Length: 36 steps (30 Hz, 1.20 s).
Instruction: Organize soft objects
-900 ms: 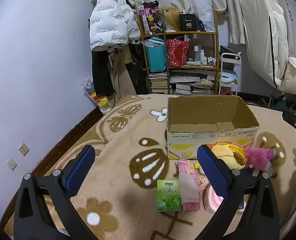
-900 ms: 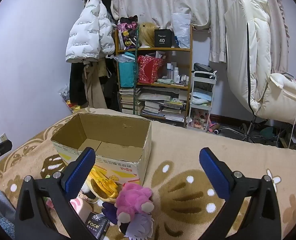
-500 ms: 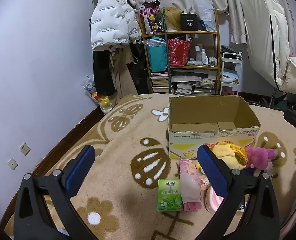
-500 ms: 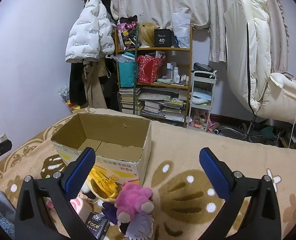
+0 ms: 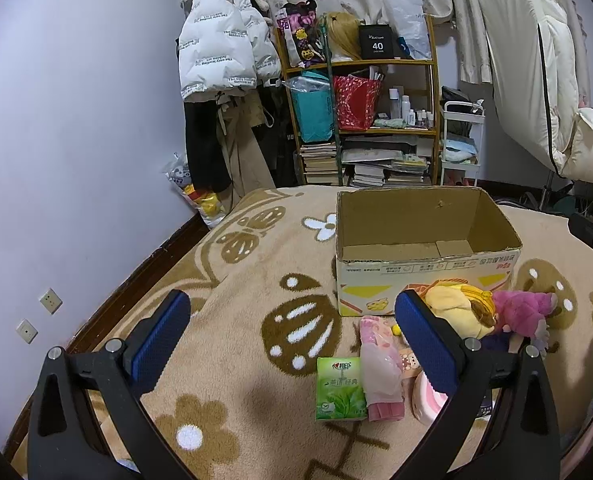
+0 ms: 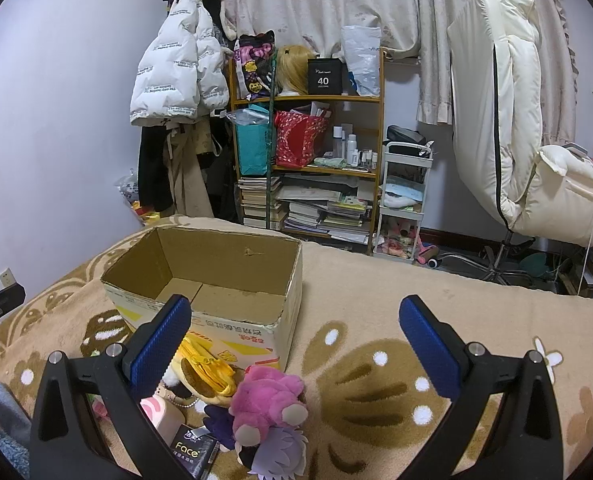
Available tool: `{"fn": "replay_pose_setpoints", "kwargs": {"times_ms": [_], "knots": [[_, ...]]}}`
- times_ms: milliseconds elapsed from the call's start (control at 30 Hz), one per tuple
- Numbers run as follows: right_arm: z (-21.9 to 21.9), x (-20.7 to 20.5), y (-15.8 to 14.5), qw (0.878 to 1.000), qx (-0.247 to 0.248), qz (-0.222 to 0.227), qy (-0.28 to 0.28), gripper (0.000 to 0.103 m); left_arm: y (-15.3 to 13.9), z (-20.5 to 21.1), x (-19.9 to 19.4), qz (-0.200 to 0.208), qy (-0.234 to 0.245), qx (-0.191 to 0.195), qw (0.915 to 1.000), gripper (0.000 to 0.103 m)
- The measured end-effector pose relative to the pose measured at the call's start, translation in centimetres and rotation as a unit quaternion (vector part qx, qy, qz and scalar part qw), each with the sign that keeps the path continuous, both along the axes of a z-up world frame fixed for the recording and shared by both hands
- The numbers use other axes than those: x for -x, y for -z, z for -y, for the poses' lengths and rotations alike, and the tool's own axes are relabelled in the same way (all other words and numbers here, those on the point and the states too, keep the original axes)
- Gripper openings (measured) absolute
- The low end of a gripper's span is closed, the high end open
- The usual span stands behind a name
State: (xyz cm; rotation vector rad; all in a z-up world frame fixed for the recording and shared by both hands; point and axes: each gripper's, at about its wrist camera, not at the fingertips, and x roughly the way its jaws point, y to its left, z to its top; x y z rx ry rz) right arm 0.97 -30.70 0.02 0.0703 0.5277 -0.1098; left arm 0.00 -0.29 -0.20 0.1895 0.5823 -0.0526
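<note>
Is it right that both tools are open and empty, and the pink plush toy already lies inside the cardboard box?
Not quite. The pink plush toy lies on the blanket in front of the cardboard box, which looks empty, as the right wrist view shows. The left tool and right tool are indeed open and empty.

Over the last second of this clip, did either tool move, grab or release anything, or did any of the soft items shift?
No visible change. The left tool and right tool stay wide open and empty, hovering over the blanket. The cardboard box remains empty, and the pink plush, yellow plush and green tissue pack lie in front of it as before.
</note>
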Motion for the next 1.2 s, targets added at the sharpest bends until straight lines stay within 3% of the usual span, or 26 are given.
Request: {"fn": "replay_pose_setpoints", "kwargs": {"times_ms": [1200], "knots": [[-0.20,0.01,0.03,1.000,0.000,0.000,0.000,0.103,0.51,-0.39,-0.03,-0.002,0.002,-0.005,1.0000,0.101]]}}
